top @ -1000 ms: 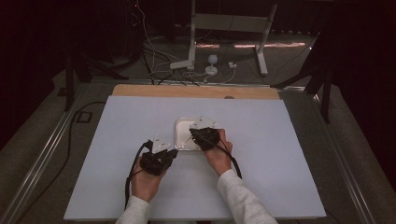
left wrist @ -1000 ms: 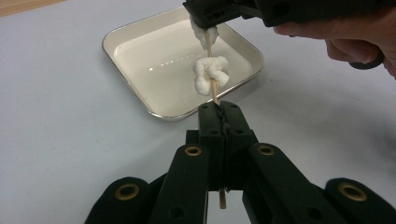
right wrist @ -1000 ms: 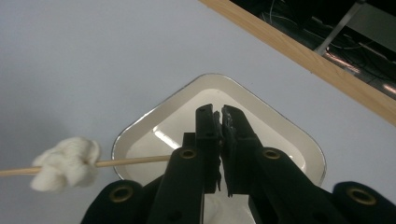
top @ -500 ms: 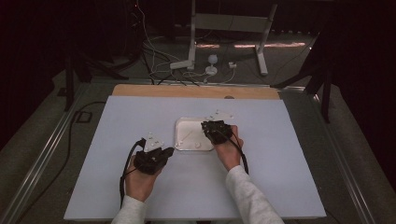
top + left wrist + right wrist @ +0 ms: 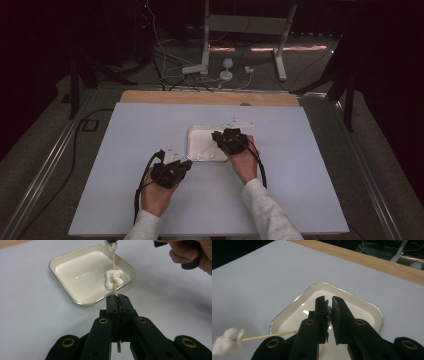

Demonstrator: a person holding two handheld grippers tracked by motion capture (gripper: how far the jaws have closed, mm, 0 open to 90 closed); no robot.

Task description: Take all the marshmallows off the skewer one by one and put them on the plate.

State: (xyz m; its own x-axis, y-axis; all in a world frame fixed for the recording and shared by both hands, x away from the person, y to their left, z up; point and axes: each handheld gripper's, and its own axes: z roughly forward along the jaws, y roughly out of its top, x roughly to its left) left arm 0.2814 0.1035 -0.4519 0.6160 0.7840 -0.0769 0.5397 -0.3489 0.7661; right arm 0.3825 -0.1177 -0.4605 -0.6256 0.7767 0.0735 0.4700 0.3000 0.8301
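My left gripper [image 5: 119,301] is shut on a thin wooden skewer [image 5: 114,286] just in front of the white square tray [image 5: 62,258]. A knotted white soft lump [image 5: 113,278] is threaded on the skewer above the jaws. At the skewer's far tip sits a second white lump [image 5: 111,247], and my right gripper [image 5: 329,302] is closed on it over the tray [image 5: 372,307]. Its jaws have just been opening slightly, with that lump [image 5: 328,311] still pinched between them. In the high view the left gripper [image 5: 187,162] and right gripper [image 5: 216,135] flank the tray's near edge [image 5: 200,159].
The tray stands mid-table on a pale sheet [image 5: 125,140], with a wooden strip [image 5: 200,97] along the far edge. Cables and a metal stand [image 5: 240,30] lie on the floor beyond. Bare sheet stretches left and right of the hands.
My right gripper has shifted to the right and a little farther away over the tray. The left gripper has stayed almost where it was.
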